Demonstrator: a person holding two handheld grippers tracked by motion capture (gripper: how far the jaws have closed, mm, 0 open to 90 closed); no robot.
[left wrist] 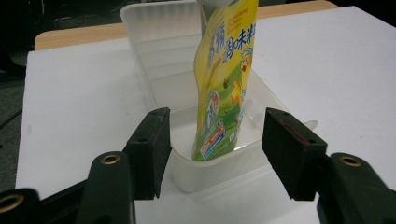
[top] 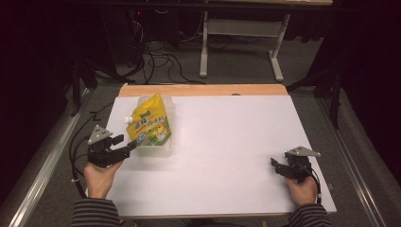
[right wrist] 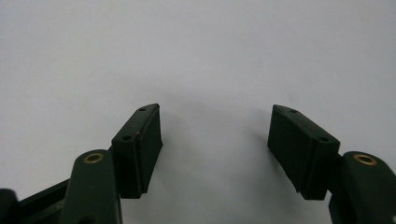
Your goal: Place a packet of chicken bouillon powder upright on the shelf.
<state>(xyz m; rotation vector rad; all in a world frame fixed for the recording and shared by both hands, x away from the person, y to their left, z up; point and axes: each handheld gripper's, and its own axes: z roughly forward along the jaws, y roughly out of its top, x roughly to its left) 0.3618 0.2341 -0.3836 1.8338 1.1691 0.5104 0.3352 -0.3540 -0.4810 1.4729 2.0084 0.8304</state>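
A yellow spouted pouch [left wrist: 224, 88] with green print and a white cap stands tilted inside a clear plastic tub [left wrist: 154, 56]. The left gripper [left wrist: 215, 144], jaws spread wide, sits just beside the tub's near end. The right gripper [right wrist: 215, 140], well apart from the tub, is likewise spread and holds nothing.

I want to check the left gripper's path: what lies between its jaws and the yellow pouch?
In the left gripper view, the near wall of the clear plastic tub stands between the open left gripper and the yellow pouch, which stands inside it.
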